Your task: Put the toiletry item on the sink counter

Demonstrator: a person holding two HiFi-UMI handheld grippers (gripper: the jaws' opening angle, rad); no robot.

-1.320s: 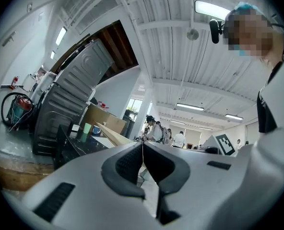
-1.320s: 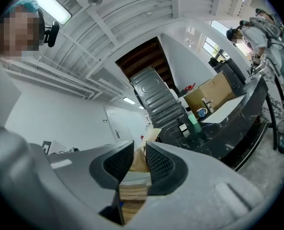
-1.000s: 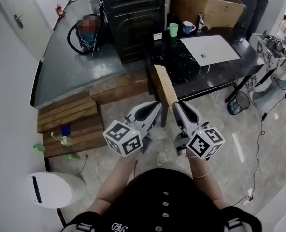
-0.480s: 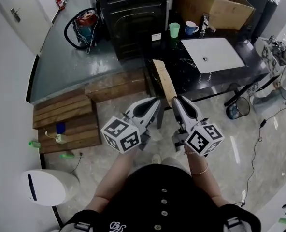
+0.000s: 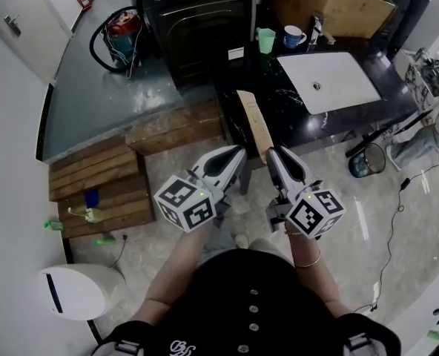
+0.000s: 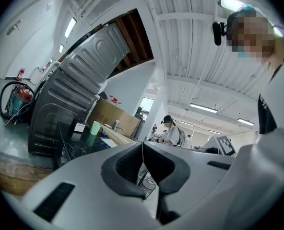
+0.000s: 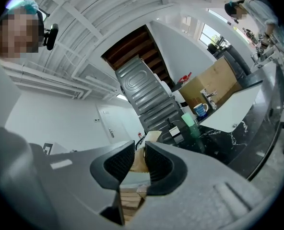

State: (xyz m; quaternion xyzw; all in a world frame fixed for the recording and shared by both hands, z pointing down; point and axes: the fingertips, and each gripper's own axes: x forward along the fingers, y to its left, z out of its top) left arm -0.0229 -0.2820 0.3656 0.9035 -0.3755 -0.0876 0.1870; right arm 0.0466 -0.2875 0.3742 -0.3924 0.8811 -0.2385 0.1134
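Note:
Both grippers are held side by side close to the person's body, pointing at the black sink counter (image 5: 279, 102). The left gripper (image 5: 238, 153) is shut with its pads touching (image 6: 143, 150) and nothing between them. The right gripper (image 5: 274, 154) has its pads a small gap apart (image 7: 139, 155) and holds nothing. A green cup (image 5: 265, 40) and a blue mug (image 5: 294, 37) stand at the counter's back beside the faucet (image 5: 314, 28) and the white basin (image 5: 331, 80). Small green and blue bottles (image 5: 92, 212) lie on a wooden pallet (image 5: 123, 173) far left on the floor.
A wooden plank (image 5: 253, 124) leans at the counter's near left corner. A black metal cabinet (image 5: 197, 21) stands left of the counter and a cardboard box (image 5: 331, 2) behind it. A waste bin (image 5: 362, 164) sits under the counter's right end, a white bin (image 5: 78, 291) at bottom left.
The head view has drifted slightly, so the counter sits a little differently in frame. Both grippers stay side by side in front of the body with nothing in them.

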